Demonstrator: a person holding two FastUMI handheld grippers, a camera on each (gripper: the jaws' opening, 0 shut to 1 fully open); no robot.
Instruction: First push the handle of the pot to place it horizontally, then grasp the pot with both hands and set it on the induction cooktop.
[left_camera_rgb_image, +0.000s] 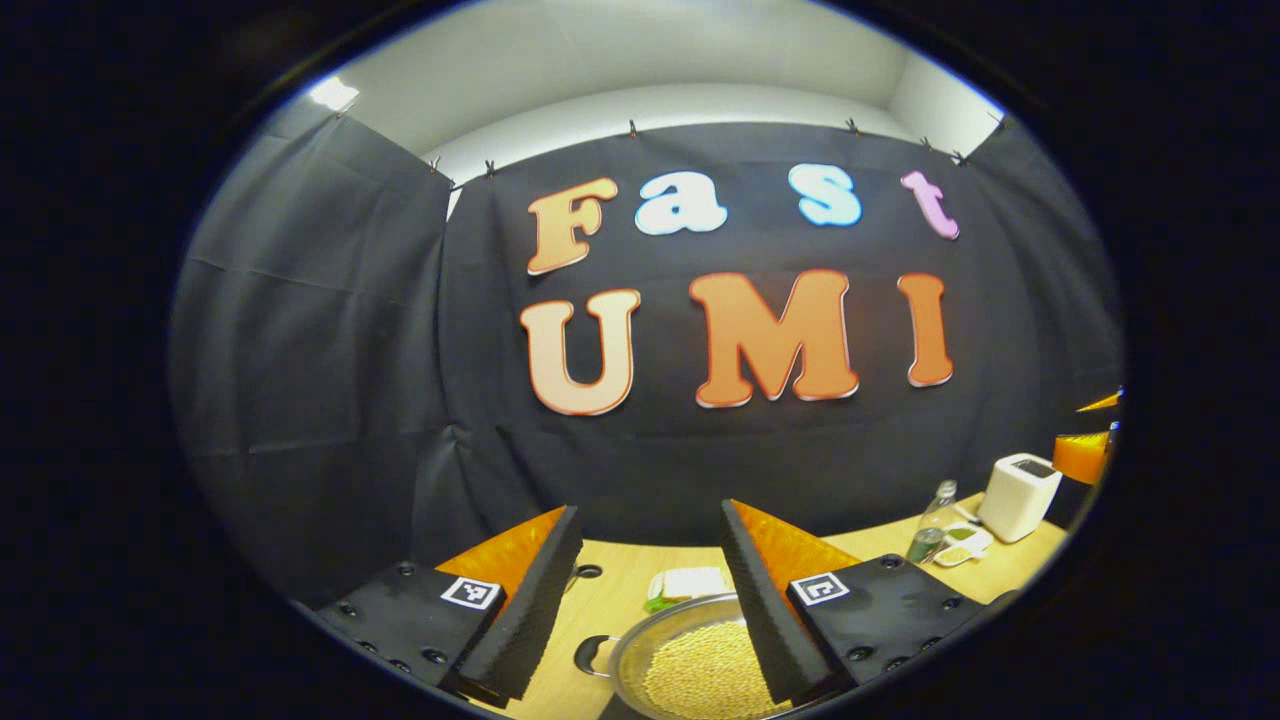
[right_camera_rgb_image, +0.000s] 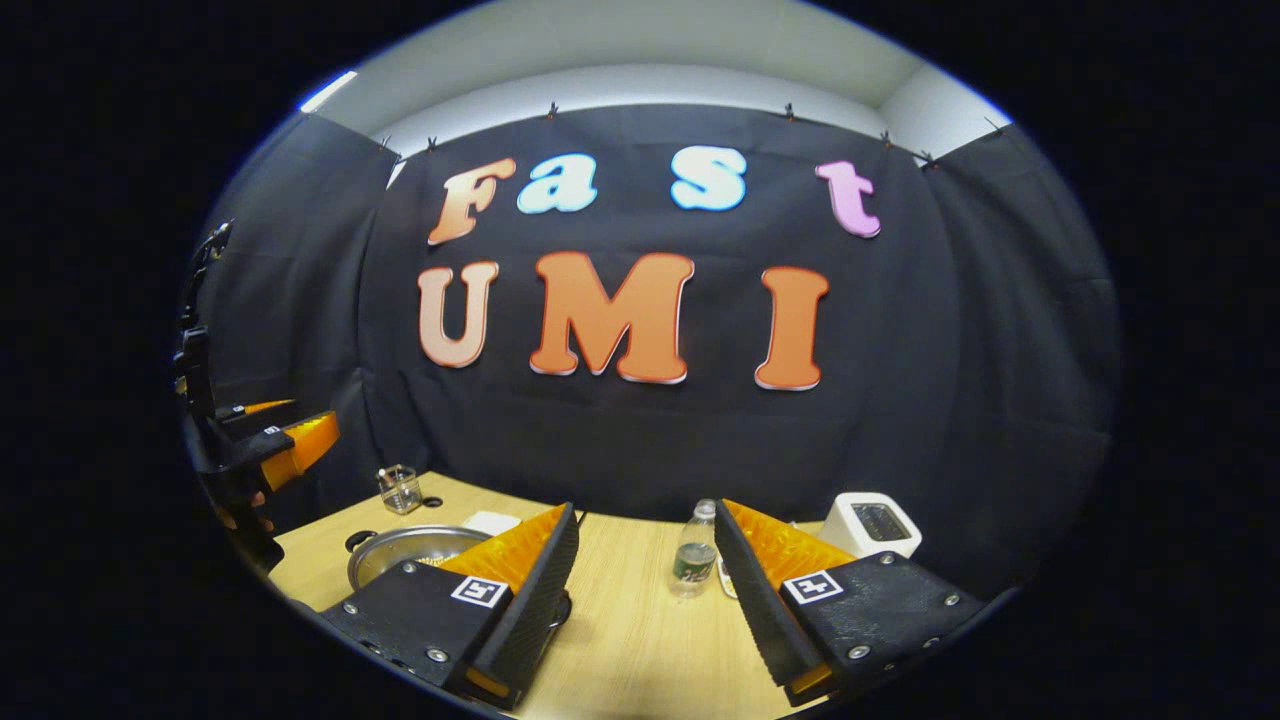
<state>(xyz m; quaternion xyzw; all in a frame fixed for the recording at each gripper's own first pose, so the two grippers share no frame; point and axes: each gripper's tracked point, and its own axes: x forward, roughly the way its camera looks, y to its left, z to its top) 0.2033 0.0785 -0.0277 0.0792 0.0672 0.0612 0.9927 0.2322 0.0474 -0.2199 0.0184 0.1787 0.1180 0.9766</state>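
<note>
pot (left_camera_rgb_image: 700, 660): at 6 o'clock in left gripper view, untouched, nothing done yet
left gripper (left_camera_rgb_image: 650, 590): fingers wide apart, empty
right gripper (right_camera_rgb_image: 645, 590): same, holds nothing
left: handle push, 2-hand lift to cooktop

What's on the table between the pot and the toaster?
In the right gripper view, a bottle stands on the table between the pot and the toaster.

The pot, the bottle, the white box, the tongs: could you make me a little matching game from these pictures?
Things:
1. pot
2. bottle
3. white box
4. left tongs

Descriptions:
A. clear, with a dark label
B. wide open, above the pot
C. slot in its top, by the wall
D. holds pale yellow grains

Pairs: 1-D, 2-A, 3-C, 4-B
</note>
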